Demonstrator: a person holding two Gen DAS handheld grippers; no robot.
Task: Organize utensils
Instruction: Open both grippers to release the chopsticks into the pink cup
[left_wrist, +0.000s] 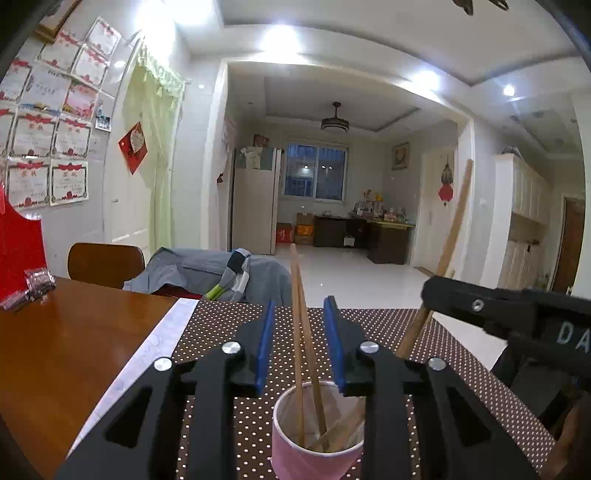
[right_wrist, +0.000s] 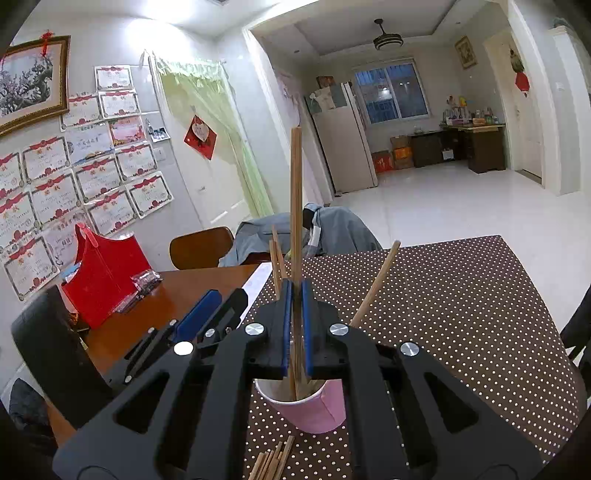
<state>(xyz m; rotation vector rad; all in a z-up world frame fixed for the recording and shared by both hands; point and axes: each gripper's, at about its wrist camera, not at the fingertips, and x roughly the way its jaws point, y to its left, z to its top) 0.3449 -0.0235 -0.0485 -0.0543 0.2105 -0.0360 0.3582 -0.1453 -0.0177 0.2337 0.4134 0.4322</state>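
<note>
A pink cup (left_wrist: 314, 454) (right_wrist: 317, 413) stands on the brown polka-dot mat (left_wrist: 229, 325) (right_wrist: 461, 314). Two wooden chopsticks (left_wrist: 300, 332) stand in it, between the blue pads of my left gripper (left_wrist: 300, 306), which is open and touches neither. My right gripper (right_wrist: 296, 286) is shut on one long chopstick (right_wrist: 295, 206), held upright with its lower end inside the cup. Another chopstick (right_wrist: 376, 284) leans out of the cup to the right. In the left wrist view my right gripper (left_wrist: 430, 291) comes in from the right with its chopstick (left_wrist: 456, 221). My left gripper (right_wrist: 225, 301) shows at the left of the right wrist view.
Several loose chopsticks (right_wrist: 273, 461) lie on the mat in front of the cup. A red box (right_wrist: 103, 273) and a small packet (right_wrist: 146, 280) sit on the bare wooden table (left_wrist: 74, 350) to the left. A chair (right_wrist: 201, 245) and grey cloth (left_wrist: 207, 273) stand behind the table.
</note>
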